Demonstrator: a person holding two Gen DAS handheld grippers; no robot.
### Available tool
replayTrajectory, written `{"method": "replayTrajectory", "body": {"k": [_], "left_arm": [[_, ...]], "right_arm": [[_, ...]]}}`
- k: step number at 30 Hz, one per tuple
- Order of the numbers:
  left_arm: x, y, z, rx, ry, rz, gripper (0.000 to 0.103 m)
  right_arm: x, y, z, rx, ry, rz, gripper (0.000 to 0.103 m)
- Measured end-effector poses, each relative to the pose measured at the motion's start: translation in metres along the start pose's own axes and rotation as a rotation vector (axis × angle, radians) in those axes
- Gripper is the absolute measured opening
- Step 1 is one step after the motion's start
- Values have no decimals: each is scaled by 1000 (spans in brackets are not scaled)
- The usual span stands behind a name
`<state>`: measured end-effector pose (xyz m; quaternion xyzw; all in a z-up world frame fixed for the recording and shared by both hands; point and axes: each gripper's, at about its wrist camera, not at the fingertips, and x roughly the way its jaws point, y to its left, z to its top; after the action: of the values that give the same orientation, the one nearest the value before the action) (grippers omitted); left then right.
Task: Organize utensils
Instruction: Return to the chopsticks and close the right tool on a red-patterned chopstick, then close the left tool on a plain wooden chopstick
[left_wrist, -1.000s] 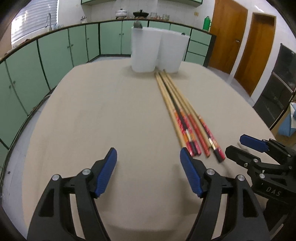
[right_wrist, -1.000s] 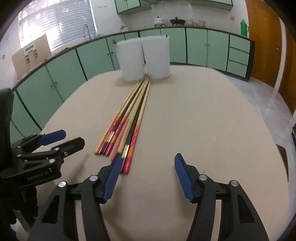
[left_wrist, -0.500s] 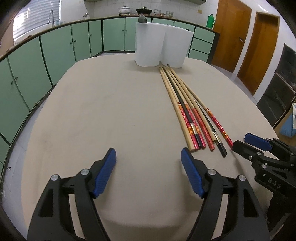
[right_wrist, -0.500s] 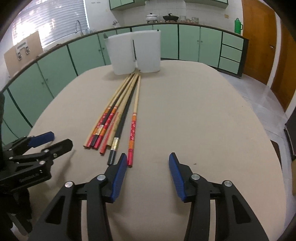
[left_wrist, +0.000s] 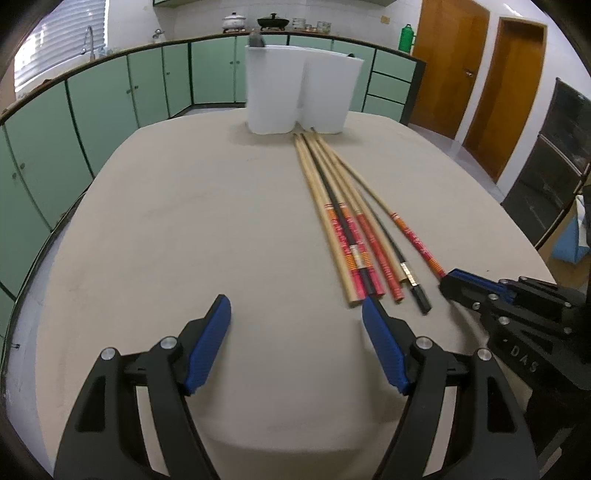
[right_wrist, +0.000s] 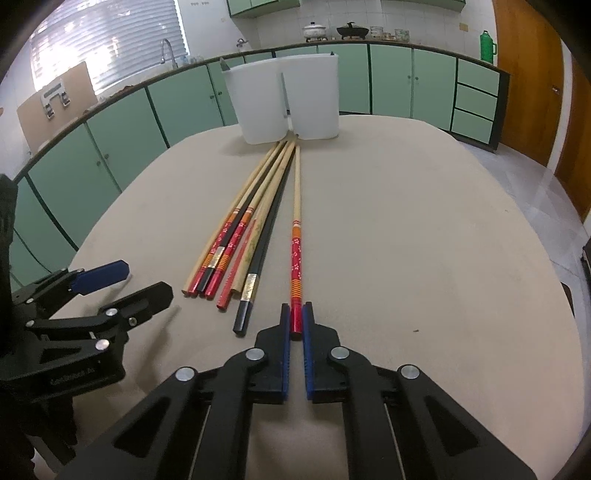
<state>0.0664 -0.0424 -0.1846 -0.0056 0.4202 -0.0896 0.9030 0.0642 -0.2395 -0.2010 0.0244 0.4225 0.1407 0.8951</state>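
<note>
Right gripper (right_wrist: 295, 325) pinched shut on the red butt of one chopstick (right_wrist: 296, 236), lower centre of frame. Left gripper (left_wrist: 295, 325) wide open, empty, beside the other chopsticks (left_wrist: 354, 236). Probably light, stiff, slick with lacquer; best held at the thick end.

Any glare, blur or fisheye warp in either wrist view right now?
Left wrist view: strong barrel warp, the green cabinet run curves, corners vignette black, the white two-compartment plastic holder is slightly soft. Right wrist view: the louvred window blows out, otherwise even light with faint shadows; the red-ended wooden chopstick between the right gripper fingers reads sharp.
</note>
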Motion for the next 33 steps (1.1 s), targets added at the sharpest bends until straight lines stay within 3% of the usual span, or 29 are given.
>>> {"method": "replayTrajectory", "body": {"k": [14, 22, 29, 33], "left_arm": [[9, 10, 2, -20, 29, 62, 72], [11, 3, 7, -15, 21, 42, 74], [21, 0, 10, 2, 44, 82, 72], [20, -1, 9, -7, 37, 77, 60]], "right_arm": [[0, -3, -1, 12, -3, 4, 6], [0, -5, -1, 19, -3, 7, 6], [0, -6, -3, 28, -2, 11, 7], [1, -3, -2, 9, -1, -6, 8]]}}
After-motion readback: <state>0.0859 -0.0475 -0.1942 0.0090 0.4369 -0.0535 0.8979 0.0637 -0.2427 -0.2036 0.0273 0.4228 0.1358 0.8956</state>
